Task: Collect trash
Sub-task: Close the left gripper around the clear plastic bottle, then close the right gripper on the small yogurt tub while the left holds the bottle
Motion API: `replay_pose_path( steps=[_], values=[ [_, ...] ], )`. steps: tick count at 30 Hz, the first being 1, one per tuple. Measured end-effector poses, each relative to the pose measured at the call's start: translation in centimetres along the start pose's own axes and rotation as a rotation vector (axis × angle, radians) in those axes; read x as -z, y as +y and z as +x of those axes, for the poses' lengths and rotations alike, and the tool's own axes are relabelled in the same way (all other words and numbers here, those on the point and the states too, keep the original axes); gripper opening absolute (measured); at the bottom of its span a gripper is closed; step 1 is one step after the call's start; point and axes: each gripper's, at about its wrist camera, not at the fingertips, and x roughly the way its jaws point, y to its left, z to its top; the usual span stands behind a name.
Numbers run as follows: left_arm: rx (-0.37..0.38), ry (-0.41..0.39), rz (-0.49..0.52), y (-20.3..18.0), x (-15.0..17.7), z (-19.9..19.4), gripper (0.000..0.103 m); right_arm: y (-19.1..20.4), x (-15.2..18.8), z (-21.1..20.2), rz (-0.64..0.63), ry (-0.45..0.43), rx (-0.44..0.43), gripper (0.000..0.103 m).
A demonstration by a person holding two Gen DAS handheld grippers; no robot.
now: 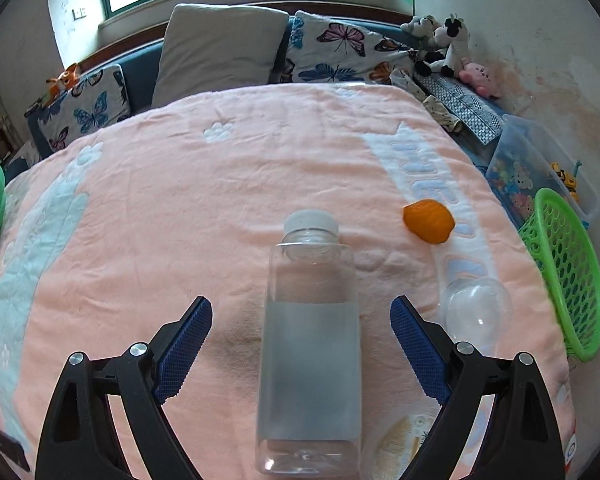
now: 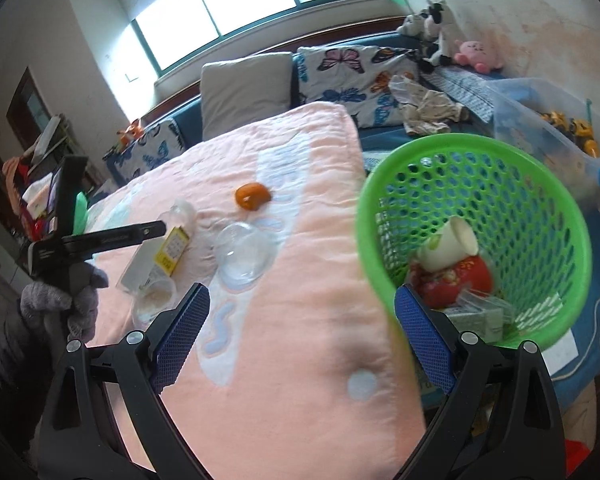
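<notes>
Hovering low over the pink blanket point(image 1: 180, 208), your left gripper point(image 1: 301, 322) has its jaws spread wide, and the clear plastic bottle point(image 1: 310, 344) lies right between them, untouched on either side. The bottle points away from you, white cap at the far end, a pale label band round its middle. Just off your right-hand finger, a clear plastic dome lid point(image 1: 478, 312) sits on the blanket, close beside the bottle but apart from it. Farther out and to the right, there's the orange peel point(image 1: 429, 221), alone on the white lettering of the blanket. At the right edge, the green basket point(image 1: 568, 264) leans at the side of the bed.

Over on the other side, your right gripper point(image 2: 302, 330) is spread open too, nothing between the blue pads, with the right finger close against the basket's near rim. Inside that basket you've got a white paper cup point(image 2: 450, 246) lying tilted on a red wrapper point(image 2: 456, 280), and a small carton point(image 2: 478, 318) below them. From this view the bottle lies to the left with your gloved left hand point(image 2: 64, 304) holding the other gripper over it. The dome lid sits mid-blanket, the peel beyond it. Right at the back, butterfly-print pillows point(image 1: 340, 54) and a plush cow point(image 1: 448, 46) line the headboard under the window.
</notes>
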Motion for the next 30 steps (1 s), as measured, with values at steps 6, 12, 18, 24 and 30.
replay_pose_path(
  steps=[6, 12, 18, 24, 30],
  values=[
    [0.007, 0.027, 0.004, 0.1, 0.0, 1.4, 0.088, 2.9, 0.3, 1.6, -0.075, 0.030, -0.033, 0.093],
    [0.034, 0.066, -0.010, 0.4, 0.1, 2.6, 0.072, 5.5, 0.5, 3.1, -0.148, 0.061, -0.076, 0.093],
    [0.090, 0.069, -0.004, 0.2, 0.3, 2.5, 0.053, 7.7, 1.1, 4.1, -0.207, 0.085, -0.100, 0.093],
    [0.103, 0.036, 0.004, 0.7, 0.2, 1.1, 0.053, 9.6, 1.5, 5.0, -0.259, 0.108, -0.122, 0.093],
    [0.089, -0.009, -0.001, 2.0, -0.2, -1.0, 0.053, 11.6, 1.8, 6.4, -0.316, 0.124, -0.139, 0.093]
  ],
)
